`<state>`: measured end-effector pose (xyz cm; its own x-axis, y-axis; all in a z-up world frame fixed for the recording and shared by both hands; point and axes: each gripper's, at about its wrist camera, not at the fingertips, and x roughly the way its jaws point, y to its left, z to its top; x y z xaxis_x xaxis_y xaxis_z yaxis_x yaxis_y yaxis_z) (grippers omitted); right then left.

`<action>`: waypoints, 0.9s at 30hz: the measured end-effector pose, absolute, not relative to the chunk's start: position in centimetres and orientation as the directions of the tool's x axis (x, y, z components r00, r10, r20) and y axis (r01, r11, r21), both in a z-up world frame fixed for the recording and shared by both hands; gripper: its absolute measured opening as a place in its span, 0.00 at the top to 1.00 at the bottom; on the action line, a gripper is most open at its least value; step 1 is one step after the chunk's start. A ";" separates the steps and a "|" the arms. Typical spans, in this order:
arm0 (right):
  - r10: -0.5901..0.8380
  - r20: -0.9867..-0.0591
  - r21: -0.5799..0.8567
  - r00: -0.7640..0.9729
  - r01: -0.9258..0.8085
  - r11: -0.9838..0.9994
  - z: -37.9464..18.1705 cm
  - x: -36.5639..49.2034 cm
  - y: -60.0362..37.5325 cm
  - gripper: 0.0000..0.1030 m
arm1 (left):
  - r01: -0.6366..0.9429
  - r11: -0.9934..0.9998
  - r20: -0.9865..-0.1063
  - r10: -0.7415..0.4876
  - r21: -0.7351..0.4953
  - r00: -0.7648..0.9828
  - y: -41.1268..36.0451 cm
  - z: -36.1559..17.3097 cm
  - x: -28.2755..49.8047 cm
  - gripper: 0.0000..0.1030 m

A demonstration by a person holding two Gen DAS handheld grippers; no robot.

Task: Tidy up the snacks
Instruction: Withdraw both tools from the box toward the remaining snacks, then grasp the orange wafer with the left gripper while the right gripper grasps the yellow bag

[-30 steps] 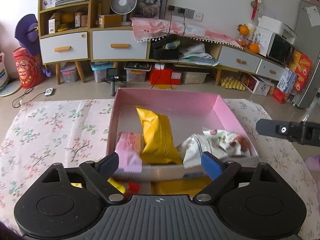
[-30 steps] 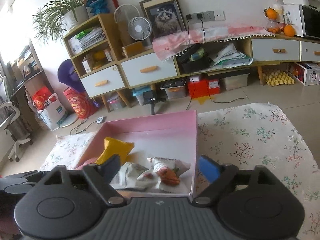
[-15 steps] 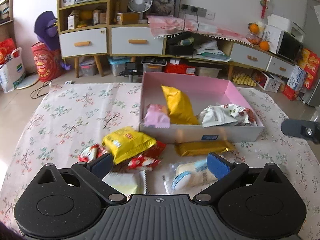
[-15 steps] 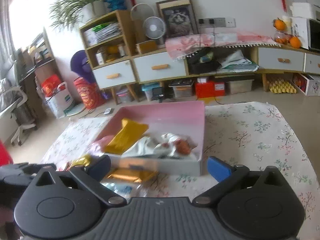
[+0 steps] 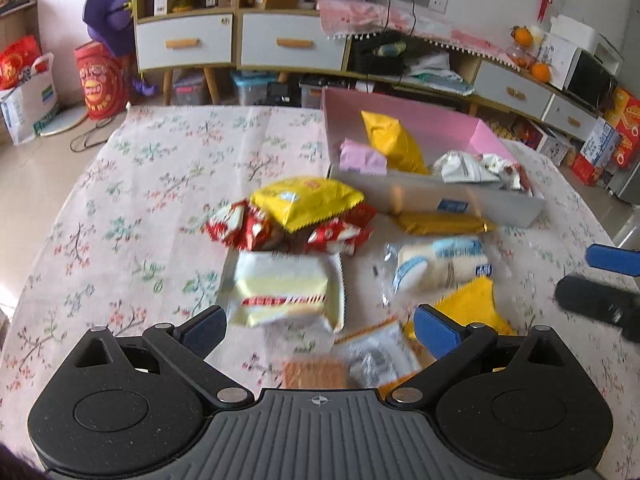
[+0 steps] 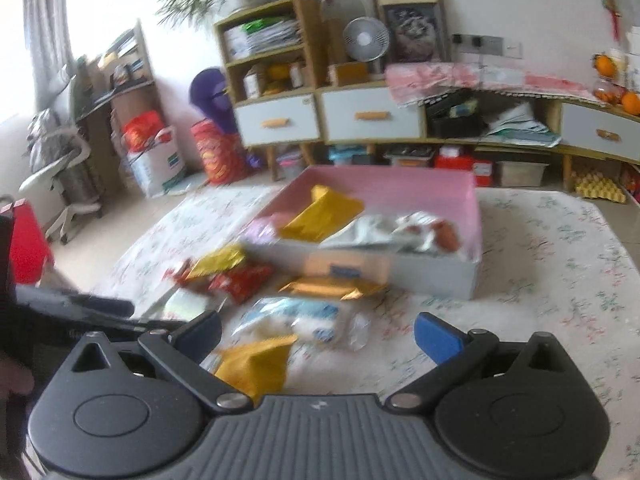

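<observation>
So both claws are spread wide with nothing gripped: left gripper over the white cake pack, right gripper above loose snacks. Pink box already holds three packets, table-top.

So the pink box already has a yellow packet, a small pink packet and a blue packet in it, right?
Not quite: the left wrist view shows no blue packet in the pink box. The third one is a white packet with reddish print. The yellow packet and the small pink packet are in there as you say.
</observation>
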<state>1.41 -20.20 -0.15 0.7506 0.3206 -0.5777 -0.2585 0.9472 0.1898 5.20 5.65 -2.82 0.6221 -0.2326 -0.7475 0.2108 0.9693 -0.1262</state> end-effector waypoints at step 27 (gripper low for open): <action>0.289 -0.705 0.100 0.647 -0.312 0.945 -4.3 1.2 -16.3 0.16 | 0.360 0.925 -0.835 -0.290 -0.120 0.467 7.0 -4.6 4.5 0.62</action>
<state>1.15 -16.28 -4.33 0.6472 0.2889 -0.7055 -0.3122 0.9447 0.1005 4.52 6.96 -4.58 0.4675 -0.2900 -0.8351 0.3597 0.9253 -0.1200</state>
